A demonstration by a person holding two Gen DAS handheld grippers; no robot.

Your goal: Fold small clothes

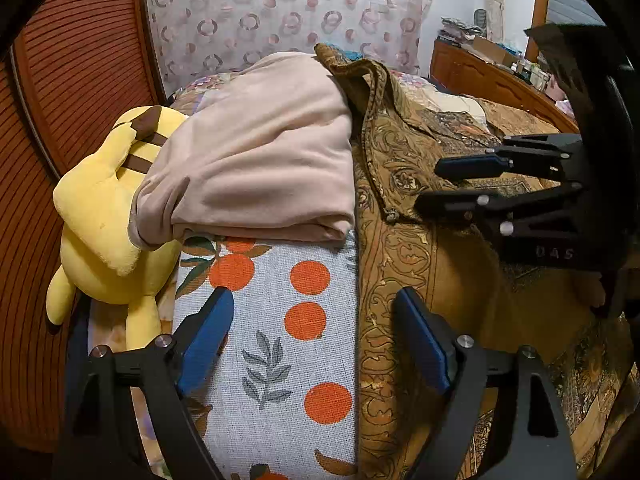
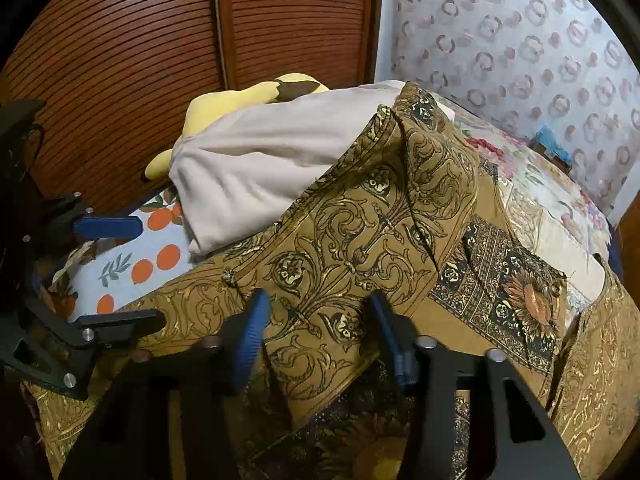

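Mustard-brown fabric with dark scrollwork fills the near ground of both views: a patterned shirt (image 2: 360, 240) spread over the bed, its collar end rising at the far side. The right gripper (image 2: 318, 320) hangs over the shirt's near edge with its blue pads (image 2: 250, 336) spread apart and nothing between them; whether the pads touch the cloth cannot be told. In the left wrist view the left gripper (image 1: 314, 320) is likewise spread wide and holds nothing, poised above a pale cloth printed with orange circles and grey leaves (image 1: 272, 320), just left of the shirt's left edge. The right gripper (image 1: 452, 186) shows there too, at the right, over the shirt. Farther back, a folded beige-pink garment (image 1: 256, 160) lies on the orange-print cloth, touching the shirt's collar edge on its right. A yellow plush toy (image 1: 100, 216) lies partly under that garment at the left. Beyond stand a ribbed brown wardrobe door (image 2: 160, 40) and a circle-patterned curtain (image 1: 280, 8).
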